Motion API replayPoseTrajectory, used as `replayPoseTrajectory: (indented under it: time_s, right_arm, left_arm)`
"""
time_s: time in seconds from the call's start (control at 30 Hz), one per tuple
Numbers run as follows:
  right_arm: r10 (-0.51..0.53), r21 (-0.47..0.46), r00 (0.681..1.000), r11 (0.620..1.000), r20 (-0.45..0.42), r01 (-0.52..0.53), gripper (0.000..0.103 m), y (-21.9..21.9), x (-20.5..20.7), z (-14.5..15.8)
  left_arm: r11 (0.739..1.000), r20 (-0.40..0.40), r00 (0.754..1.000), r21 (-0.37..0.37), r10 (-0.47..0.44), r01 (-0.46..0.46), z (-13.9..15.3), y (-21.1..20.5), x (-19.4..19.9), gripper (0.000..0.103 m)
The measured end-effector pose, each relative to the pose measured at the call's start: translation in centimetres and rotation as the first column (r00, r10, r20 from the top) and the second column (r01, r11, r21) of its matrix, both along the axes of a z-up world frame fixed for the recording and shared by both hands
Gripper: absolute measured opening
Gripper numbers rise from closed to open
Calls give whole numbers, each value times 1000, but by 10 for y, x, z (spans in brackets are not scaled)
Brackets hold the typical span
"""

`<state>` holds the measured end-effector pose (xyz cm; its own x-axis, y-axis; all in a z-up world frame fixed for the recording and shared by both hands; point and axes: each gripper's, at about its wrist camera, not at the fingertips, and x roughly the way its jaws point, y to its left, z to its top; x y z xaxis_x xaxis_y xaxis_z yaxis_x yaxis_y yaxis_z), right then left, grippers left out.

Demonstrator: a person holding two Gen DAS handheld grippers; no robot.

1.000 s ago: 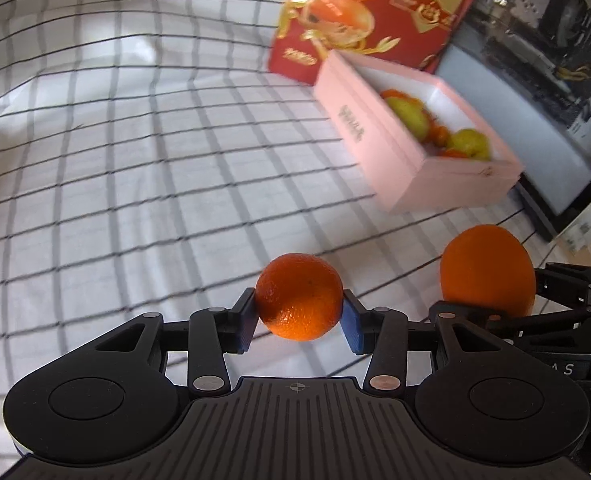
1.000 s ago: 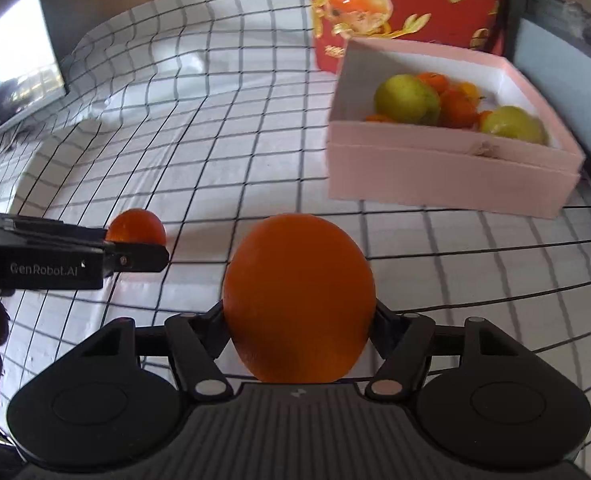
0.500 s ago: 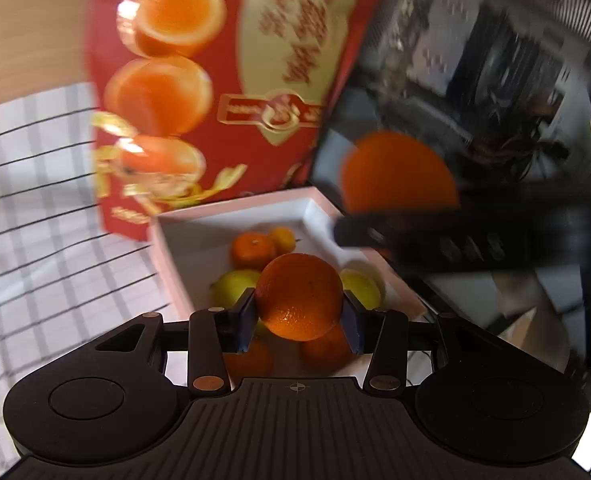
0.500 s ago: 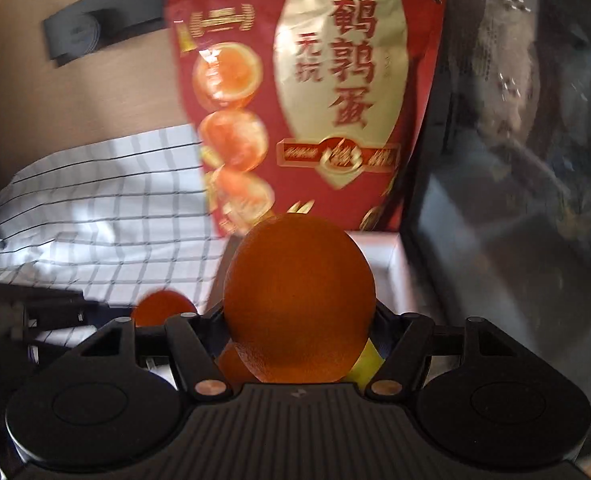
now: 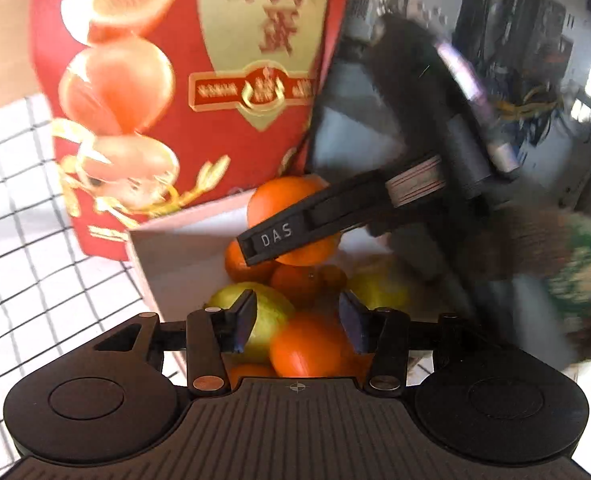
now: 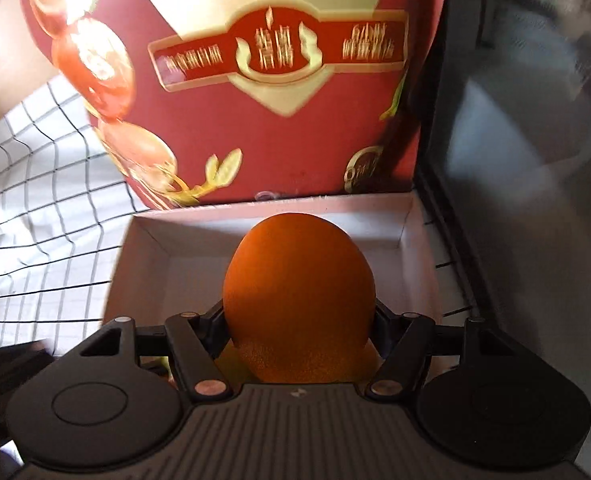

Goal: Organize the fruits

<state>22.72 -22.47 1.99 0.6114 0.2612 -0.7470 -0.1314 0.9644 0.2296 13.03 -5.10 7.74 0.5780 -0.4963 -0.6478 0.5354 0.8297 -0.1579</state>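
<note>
From the left wrist, the left gripper (image 5: 297,326) has just been opening; its fingers stand spread above a small orange (image 5: 309,346), apparently loose in the pink box (image 5: 167,264). From the right wrist, the right gripper (image 6: 298,320) pinches a big orange (image 6: 298,296) over the box (image 6: 143,256).

Motion blur, fisheye bending, bright glare

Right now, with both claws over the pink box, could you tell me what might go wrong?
1. The right claw holds a large orange above the pink box; dropped from there, it could bruise the fruit below.
2. The left claw has just been opening, its small orange loose between the pads; it may roll off the pear.
3. The claws are close and could collide.
</note>
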Motion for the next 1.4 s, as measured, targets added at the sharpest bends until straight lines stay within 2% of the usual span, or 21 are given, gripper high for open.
replayPoseTrajectory:
  time_s: [0.1, 0.17, 0.27, 0.33, 0.47, 0.53, 0.6, 0.7, 0.8, 0.9, 1.07, 1.17, 1.23, 1.37, 1.4]
  right_arm:
    - [-2, -12, 1000, 1000, 11, 2, 68, 3, 5, 1]
    - [-11, 2, 1000, 1000, -7, 11, 68, 0, 8, 1]
    - [-54, 38, 997, 998, -52, 56, 69, -9, 4, 1]
    - [-77, 90, 996, 993, -50, 81, 69, -21, -9, 5]
    - [-22, 143, 999, 990, 49, 15, 70, -34, -46, 21]
    - [17, 112, 993, 993, 119, -31, 70, -34, -63, 31]
    - [27, 53, 982, 998, 185, -38, 70, -31, -90, 38]
    - [98, 21, 959, 994, 268, -107, 75, -22, -145, 41]
    - [145, -50, 932, 989, 333, -136, 82, -4, -197, 30]
    - [133, -59, 938, 991, 319, -121, 82, 11, -231, 9]
    - [122, -98, 963, 990, 241, -100, 82, 44, -228, -37]
    - [121, -121, 972, 988, 201, -97, 82, 55, -220, -55]
    - [89, -110, 972, 992, 219, -66, 84, 56, -217, -59]
    - [34, -114, 967, 994, 252, -6, 98, 55, -211, -67]
    - [31, -104, 966, 995, 256, -5, 98, 53, -213, -70]
  left_arm:
    - [997, -3, 999, -57, 53, -53, 9, 14, -7, 51]
    - [994, 10, 997, -67, 81, -81, 14, 22, -13, 51]
    - [988, 3, 991, -82, 134, -133, 19, 33, -20, 50]
    - [981, -14, 986, -97, 167, -167, 17, 42, -29, 50]
    - [969, 21, 970, -70, 240, -238, 7, 55, -52, 50]
    - [953, 34, 953, -58, 300, -298, -2, 65, -71, 50]
    - [933, 12, 934, -57, 358, -357, -14, 77, -90, 50]
    - [906, -23, 906, -23, 423, -423, -31, 86, -120, 50]
    - [883, -20, 883, 39, 468, -467, -50, 86, -142, 50]
    - [863, -1, 865, 62, 502, -501, -63, 83, -151, 50]
    - [861, 77, 868, 109, 491, -497, -69, 65, -146, 51]
    - [850, 125, 858, 124, 498, -511, -75, 54, -144, 53]
    - [845, 134, 851, 115, 508, -522, -77, 52, -143, 53]
    - [842, 153, 845, 102, 513, -530, -79, 51, -144, 54]
    - [842, 152, 844, 100, 514, -530, -79, 51, -143, 54]
